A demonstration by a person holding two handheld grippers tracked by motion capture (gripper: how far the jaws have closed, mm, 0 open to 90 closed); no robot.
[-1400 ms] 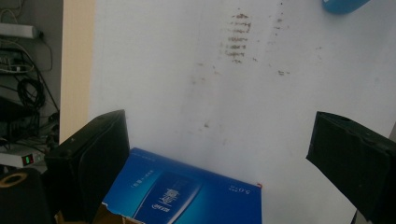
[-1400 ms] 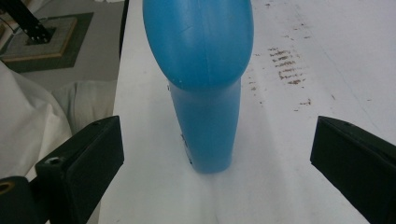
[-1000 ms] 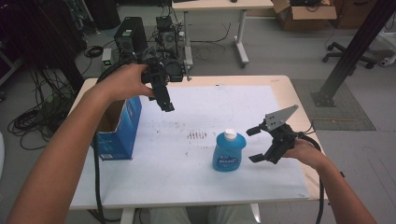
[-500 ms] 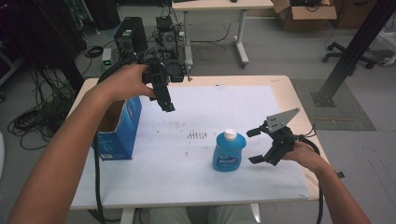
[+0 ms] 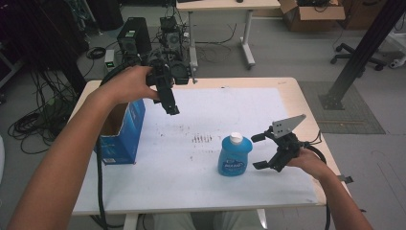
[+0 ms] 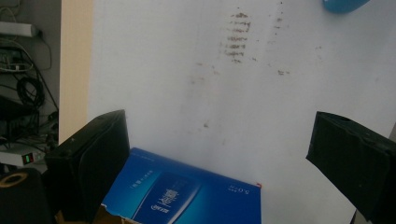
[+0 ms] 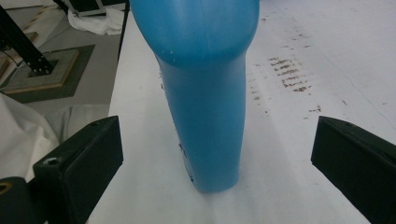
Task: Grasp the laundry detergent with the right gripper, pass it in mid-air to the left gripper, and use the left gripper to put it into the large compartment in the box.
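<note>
A blue bottle (image 5: 234, 157) with a white cap stands upright on the white-covered table (image 5: 230, 110), right of centre. My right gripper (image 5: 259, 152) sits just right of it, open, jaws level with its lower body and apart from it. In the right gripper view the bottle (image 7: 205, 93) rises between the spread jaws of that gripper (image 7: 215, 135). An open-topped blue carton (image 5: 122, 132) stands at the table's left edge. My left gripper (image 5: 171, 106) hangs open in the air above the table beside the carton. The left gripper view looks down past its open gripper (image 6: 217, 126) onto the carton (image 6: 187, 196).
Brown smudges (image 5: 202, 139) mark the cover left of the bottle. Behind the table's far edge stand computer cases (image 5: 134, 40) and tangled cables on the floor. A desk (image 5: 225, 9) and cardboard box (image 5: 316, 9) lie farther back. A black post base (image 5: 342, 98) stands right.
</note>
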